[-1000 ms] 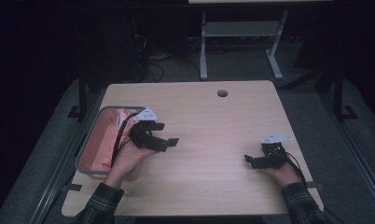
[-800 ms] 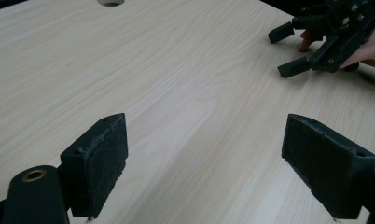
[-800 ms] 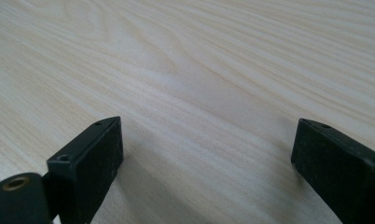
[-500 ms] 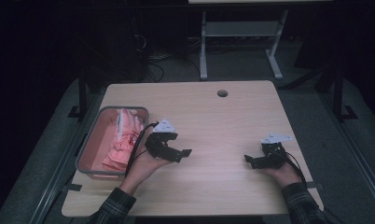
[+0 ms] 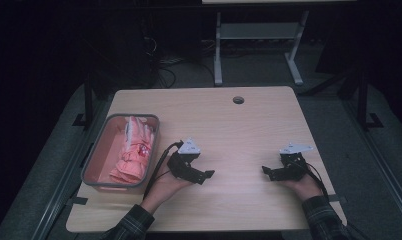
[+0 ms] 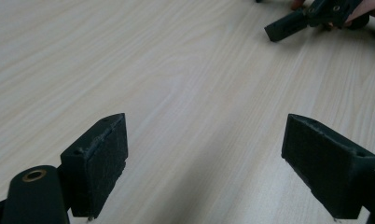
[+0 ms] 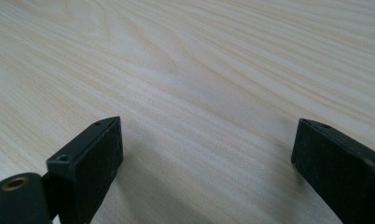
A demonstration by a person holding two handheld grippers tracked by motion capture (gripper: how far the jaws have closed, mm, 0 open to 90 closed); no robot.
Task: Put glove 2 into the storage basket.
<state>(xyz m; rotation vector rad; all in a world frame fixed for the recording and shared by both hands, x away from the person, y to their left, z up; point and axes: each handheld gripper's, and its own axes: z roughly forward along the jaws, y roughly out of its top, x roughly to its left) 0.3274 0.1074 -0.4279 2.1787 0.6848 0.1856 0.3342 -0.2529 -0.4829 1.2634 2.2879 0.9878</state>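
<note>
Pink gloves (image 5: 134, 152) lie in the grey tray (image 5: 96, 150) at the surface's (image 5: 239, 130) left edge; left gripper (image 5: 205, 176) and right gripper (image 5: 267, 172) rest nearby, jaws apart, empty.

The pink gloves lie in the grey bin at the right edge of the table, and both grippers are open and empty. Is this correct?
Not quite. The high view shows the bin with the gloves at the left edge of the table, not the right. The rest holds: the left gripper and the right gripper are both open and empty.
</note>
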